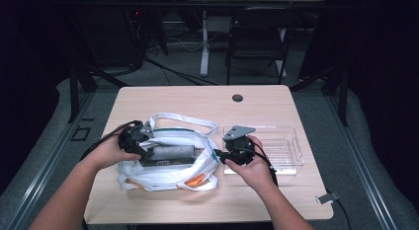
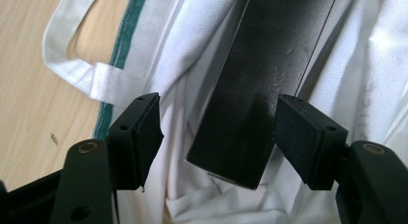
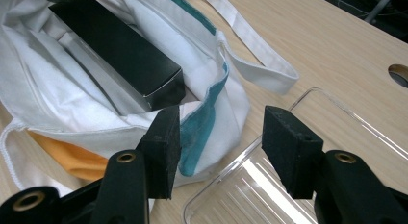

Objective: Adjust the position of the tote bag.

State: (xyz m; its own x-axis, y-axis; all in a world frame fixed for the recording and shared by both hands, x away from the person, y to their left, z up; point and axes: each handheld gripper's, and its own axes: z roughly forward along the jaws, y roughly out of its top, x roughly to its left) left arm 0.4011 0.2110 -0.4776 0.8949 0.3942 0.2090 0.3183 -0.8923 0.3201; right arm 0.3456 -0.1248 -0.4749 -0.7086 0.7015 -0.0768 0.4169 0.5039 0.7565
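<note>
High view: one black box lies inside the one white bag, so that part looks done. One clear tray sits right of the bag. The left gripper is apart around the box, not squeezing. The right gripper is apart at the bag's edge.

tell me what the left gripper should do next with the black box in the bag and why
Probably draw the left gripper back out of the white bag. Its fingers stand open on either side of the black box without pressing it, and the box already lies inside the bag, so it looks placed. The right gripper waits open by the clear tray.
</note>
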